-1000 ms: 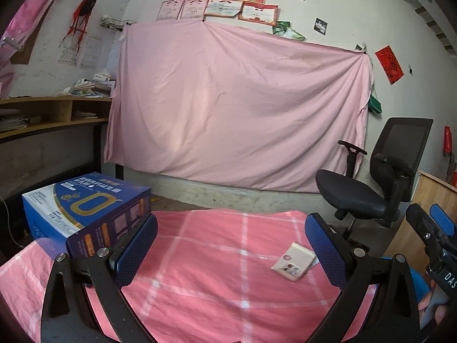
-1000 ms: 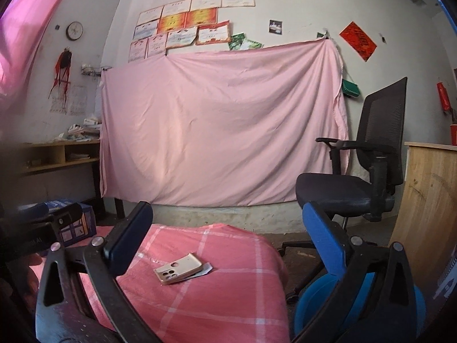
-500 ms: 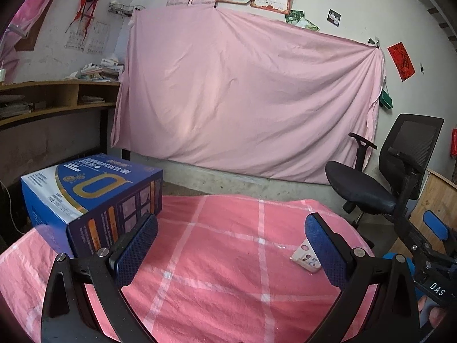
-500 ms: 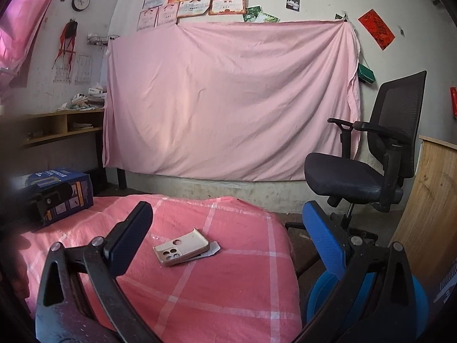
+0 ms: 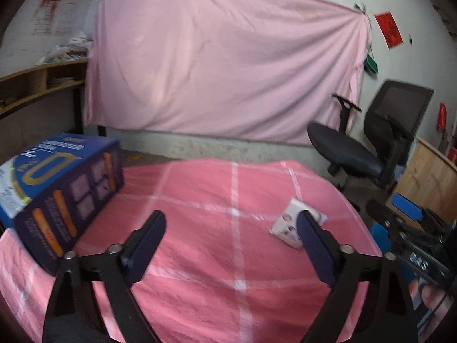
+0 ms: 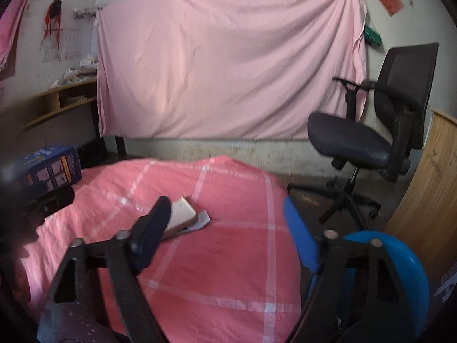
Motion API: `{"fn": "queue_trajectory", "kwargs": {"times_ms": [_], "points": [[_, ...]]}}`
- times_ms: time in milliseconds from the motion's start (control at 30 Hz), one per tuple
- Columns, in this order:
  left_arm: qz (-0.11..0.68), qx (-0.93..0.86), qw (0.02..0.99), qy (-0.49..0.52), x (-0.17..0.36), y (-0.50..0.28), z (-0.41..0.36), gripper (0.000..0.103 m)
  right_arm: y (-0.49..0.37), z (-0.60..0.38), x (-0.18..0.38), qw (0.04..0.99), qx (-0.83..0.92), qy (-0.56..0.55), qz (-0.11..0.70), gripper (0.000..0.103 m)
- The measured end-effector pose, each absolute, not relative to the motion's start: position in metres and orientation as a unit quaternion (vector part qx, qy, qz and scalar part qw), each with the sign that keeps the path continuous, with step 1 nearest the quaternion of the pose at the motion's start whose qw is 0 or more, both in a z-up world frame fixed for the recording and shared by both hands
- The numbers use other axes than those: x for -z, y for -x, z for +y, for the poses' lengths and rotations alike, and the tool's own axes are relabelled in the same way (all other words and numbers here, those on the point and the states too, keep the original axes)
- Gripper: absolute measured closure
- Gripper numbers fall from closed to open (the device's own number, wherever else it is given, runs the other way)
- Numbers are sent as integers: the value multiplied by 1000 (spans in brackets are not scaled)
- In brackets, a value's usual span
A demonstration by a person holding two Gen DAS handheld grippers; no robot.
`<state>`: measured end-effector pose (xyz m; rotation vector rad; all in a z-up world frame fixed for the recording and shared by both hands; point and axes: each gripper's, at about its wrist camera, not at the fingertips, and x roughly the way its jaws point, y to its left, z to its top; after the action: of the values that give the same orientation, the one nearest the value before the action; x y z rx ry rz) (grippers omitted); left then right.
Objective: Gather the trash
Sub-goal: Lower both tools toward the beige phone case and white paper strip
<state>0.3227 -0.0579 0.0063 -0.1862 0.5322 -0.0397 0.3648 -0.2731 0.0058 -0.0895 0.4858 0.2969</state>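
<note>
A cream phone case (image 6: 182, 214) lies on a white paper slip (image 6: 203, 220) on the table's pink checked cloth (image 6: 228, 257). My right gripper (image 6: 225, 204) hovers over the cloth with its jaws closing and nothing between them; its left finger partly covers the case. In the left wrist view the phone case (image 5: 284, 225) sits just behind the right finger of my left gripper (image 5: 230, 219), whose jaws are also closing on nothing. A blue carton (image 5: 57, 183) stands to its left.
A blue round bin (image 6: 400, 260) sits low at the table's right edge. A black office chair (image 6: 371, 131) and a wooden panel (image 6: 428, 188) stand to the right. A pink sheet (image 6: 228, 63) covers the back wall. A hand (image 5: 425, 297) holds the right gripper (image 5: 400, 220).
Both views have tipped down and drawn closer to the table. Both pairs of jaws have narrowed a little. The phone case now lies right beside a finger in each view.
</note>
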Motion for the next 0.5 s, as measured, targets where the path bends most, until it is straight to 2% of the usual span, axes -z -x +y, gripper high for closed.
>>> {"fn": "queue_trajectory", "kwargs": {"times_ms": [67,133,200,233,400,500], "points": [[284,39,954,90,-3,-331,-63,34,-373,-273,-1,953,-150,47,260,16],[302,57,947,91,1,-338,-68,48,-379,-272,4,947,-154,49,277,23],[319,73,941,89,4,-346,-73,54,-386,-270,8,941,-159,53,293,33],[324,78,939,90,3,-349,-75,59,-390,-269,10,939,-162,55,298,34],[358,95,923,102,5,-370,-84,71,-404,-264,18,928,-170,64,324,42],[379,103,912,119,7,-384,-86,72,-412,-264,22,923,-175,59,338,44]]}}
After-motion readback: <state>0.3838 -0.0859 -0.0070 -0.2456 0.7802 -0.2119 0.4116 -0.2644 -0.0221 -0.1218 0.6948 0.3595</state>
